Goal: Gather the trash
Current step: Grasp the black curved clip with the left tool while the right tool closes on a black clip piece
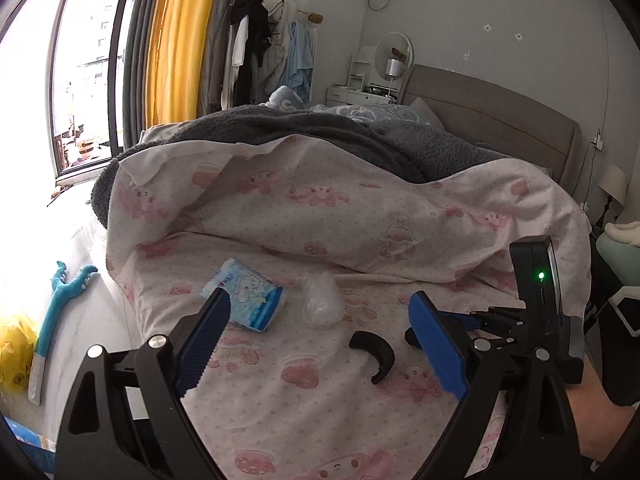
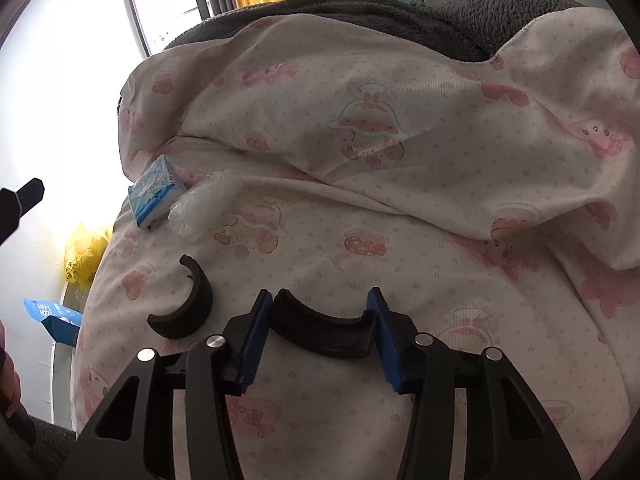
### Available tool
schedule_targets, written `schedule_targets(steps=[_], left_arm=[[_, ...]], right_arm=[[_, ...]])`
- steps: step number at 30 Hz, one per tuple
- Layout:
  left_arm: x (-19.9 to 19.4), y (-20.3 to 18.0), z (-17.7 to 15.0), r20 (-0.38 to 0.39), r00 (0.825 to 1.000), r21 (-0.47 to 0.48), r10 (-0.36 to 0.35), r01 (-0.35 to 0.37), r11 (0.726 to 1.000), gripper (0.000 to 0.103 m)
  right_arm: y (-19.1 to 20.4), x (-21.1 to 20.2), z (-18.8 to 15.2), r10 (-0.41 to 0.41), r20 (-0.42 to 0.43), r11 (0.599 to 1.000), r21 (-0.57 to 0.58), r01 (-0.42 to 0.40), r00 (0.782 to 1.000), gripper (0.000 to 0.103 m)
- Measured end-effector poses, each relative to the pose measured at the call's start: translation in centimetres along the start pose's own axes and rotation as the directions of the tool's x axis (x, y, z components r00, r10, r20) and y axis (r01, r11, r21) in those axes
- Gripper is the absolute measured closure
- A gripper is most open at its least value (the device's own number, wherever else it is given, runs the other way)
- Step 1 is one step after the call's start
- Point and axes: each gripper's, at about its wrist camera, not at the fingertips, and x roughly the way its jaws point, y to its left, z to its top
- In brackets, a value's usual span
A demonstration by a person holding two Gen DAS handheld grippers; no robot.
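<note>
On the pink-print bedsheet lie a blue tissue pack, a crumpled clear plastic wad and a black curved plastic piece. My left gripper is open above the sheet, its fingers either side of these things, touching none. My right gripper is shut on a second black curved piece, held between its blue pads. In the right wrist view the first curved piece, the tissue pack and the plastic wad lie to the left.
A rumpled pink quilt and grey blanket pile up behind the items. A yellow bag and a blue box sit on the floor left of the bed. The right gripper's body shows at the right.
</note>
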Motion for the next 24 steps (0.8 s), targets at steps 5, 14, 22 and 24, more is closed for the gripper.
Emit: schedule_targets(steps=[5,14,22,24], left_arm=[[1.0,-0.5,-0.5,-0.036,0.999,-0.006,-0.021,0.021,1.000,0.011],[3.9,-1.6,-2.1,-0.112,0.993,-0.034,-0.036,0.032,0.999,0.011],[6.5,-3.3,-3.5,-0.180,0.984,-0.003,-0.007,0.007,1.000,0.021],[7.1,-3.6,-3.7,-0.197,0.980,0.004,0.004,-0.003,1.000,0.023]], right_arm=[[-0.4,-0.7,0.2,0.023,0.015,1.000,0.013,-0.023,1.000,0.056],[-1.9,-4.6,1.4,0.076,0.123,0.994,0.063,-0.084,0.989,0.056],[-2.9,-6.3,1.8,0.124,0.160,0.987,0.083,-0.139,0.979,0.056],[-3.4,-6.7,1.6,0.128,0.161,0.986,0.087,-0.144,0.978,0.056]])
